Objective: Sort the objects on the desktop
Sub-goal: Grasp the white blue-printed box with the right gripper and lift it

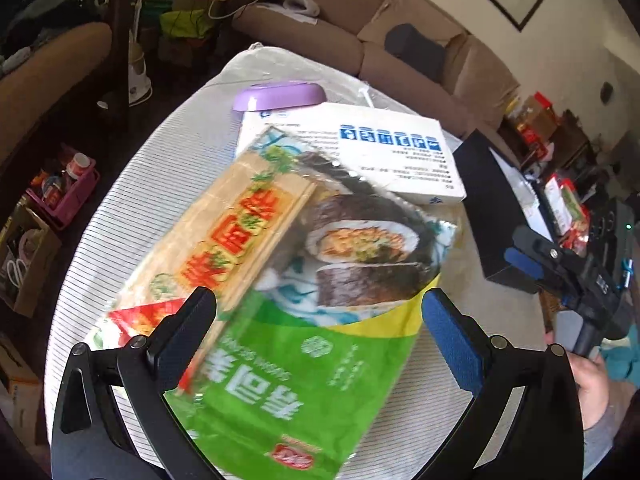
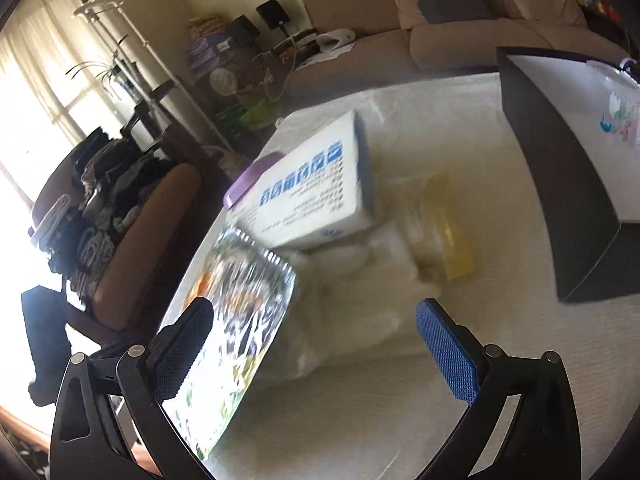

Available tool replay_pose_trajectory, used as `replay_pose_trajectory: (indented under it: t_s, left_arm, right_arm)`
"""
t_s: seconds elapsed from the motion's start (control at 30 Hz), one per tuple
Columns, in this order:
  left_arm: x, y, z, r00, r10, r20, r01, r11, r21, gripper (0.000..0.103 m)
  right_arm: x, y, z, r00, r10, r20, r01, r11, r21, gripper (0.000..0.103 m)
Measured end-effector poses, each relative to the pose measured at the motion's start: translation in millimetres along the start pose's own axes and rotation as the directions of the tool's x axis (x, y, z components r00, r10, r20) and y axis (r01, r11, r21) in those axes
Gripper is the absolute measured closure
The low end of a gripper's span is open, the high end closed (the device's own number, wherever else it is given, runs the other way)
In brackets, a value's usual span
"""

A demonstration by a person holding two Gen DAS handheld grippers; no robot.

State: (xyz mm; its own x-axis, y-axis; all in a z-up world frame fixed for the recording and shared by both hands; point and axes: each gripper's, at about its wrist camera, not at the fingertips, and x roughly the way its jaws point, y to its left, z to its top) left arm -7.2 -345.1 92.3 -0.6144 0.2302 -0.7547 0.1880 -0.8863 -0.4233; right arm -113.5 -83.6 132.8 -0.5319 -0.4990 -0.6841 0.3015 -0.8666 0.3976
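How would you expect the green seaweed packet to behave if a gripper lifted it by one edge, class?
The seaweed packet is a thin glossy bag, so it probably sags and may slip. The bamboo mat visible inside likely stiffens one side. It looks light for its size.

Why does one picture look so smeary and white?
Right wrist view: bright window light washes out the left side, and motion blur smears the seaweed packet and white box. Left wrist view: sharper, though the packet blurs slightly.

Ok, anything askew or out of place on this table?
Yes: the seaweed packet lies crooked, its far corner overlapping the white box; the box looks propped up at a tilt in the right wrist view. No spills or damage visible.
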Motion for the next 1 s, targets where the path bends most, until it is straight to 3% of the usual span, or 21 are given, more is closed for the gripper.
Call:
replay_pose_trajectory:
  t_s: [0.17, 0.43, 0.53, 0.6, 0.63, 0.83, 1.0]
  left_arm:
    - [29, -23, 0, 0.995, -0.098, 0.029, 0.101, 0.986, -0.130, 0.000]
    - [55, -27, 13, 0.989, -0.148, 0.009, 0.147, 0.976, -0.160, 0.000]
    - [53, -32, 20, 0.991, -0.133, 0.014, 0.133, 0.982, -0.134, 0.000]
    - [53, -34, 22, 0.988, -0.153, 0.013, 0.153, 0.978, -0.139, 0.000]
    - [53, -35, 23, 0.986, -0.166, 0.014, 0.166, 0.976, -0.144, 0.000]
    - [58, -50, 24, 0.987, -0.161, -0.007, 0.159, 0.983, -0.095, 0.000]
    - [61, -52, 21, 0.986, -0.166, -0.018, 0.164, 0.983, -0.085, 0.000]
  right_arm:
    - [22, -18, 47, 0.998, -0.013, 0.056, 0.011, 0.999, 0.032, 0.000]
    - [76, -37, 60, 0.992, 0.122, 0.017, -0.123, 0.987, 0.099, 0.001]
    - [88, -38, 61, 0.981, 0.192, 0.011, -0.192, 0.976, 0.105, 0.022]
    - [99, -37, 62, 0.973, 0.232, -0.018, -0.229, 0.968, 0.104, 0.053]
    - [104, -37, 62, 0.968, 0.248, -0.036, -0.243, 0.964, 0.105, 0.059]
    - [101, -49, 66, 0.934, 0.358, -0.014, -0.349, 0.917, 0.192, 0.073]
    - [47, -35, 92, 0.940, 0.339, 0.044, -0.342, 0.933, 0.112, 0.078]
